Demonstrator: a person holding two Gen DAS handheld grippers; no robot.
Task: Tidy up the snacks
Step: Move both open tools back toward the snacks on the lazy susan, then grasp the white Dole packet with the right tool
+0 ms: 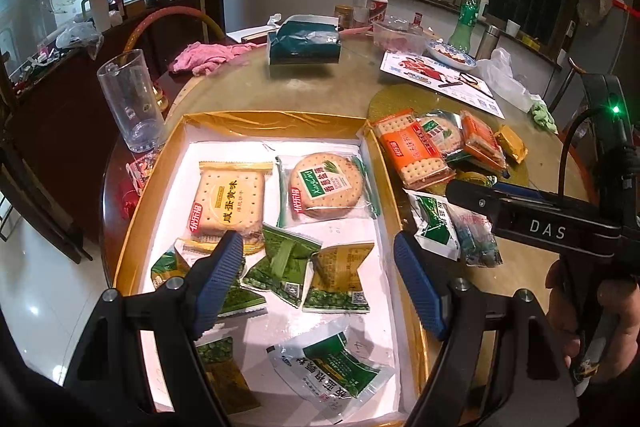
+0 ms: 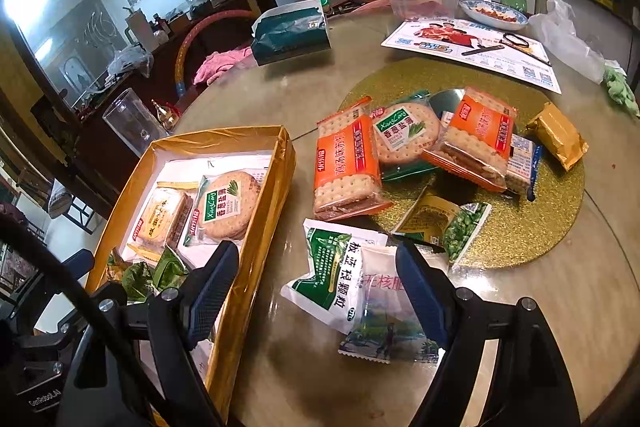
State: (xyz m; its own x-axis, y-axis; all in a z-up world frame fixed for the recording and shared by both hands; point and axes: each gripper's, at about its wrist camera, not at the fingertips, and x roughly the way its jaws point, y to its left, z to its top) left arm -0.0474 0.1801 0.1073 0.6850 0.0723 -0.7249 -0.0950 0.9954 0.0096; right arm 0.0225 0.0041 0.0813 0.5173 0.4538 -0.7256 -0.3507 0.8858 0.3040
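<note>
A gold-walled box (image 1: 280,121) with a white floor holds a square yellow cracker pack (image 1: 230,203), a round scallion cracker pack (image 1: 328,187), several green pea packets (image 1: 288,267) and a white-green sachet (image 1: 332,367). My left gripper (image 1: 318,279) hovers open over the pea packets, holding nothing. My right gripper (image 2: 316,291) stands open above a white-green sachet (image 2: 328,275) and a pale packet (image 2: 392,319) on the table beside the box (image 2: 260,219); its pads touch neither. Orange cracker packs (image 2: 346,167) and other snacks lie piled on a gold mat (image 2: 540,219).
A clear tumbler (image 1: 130,99) stands near the table's left edge beside the box. Farther back lie a teal tissue pack (image 1: 304,43), a pink cloth (image 1: 208,57), a printed leaflet (image 1: 440,79) and a green bottle (image 1: 466,19). A hand (image 1: 600,307) grips the right tool.
</note>
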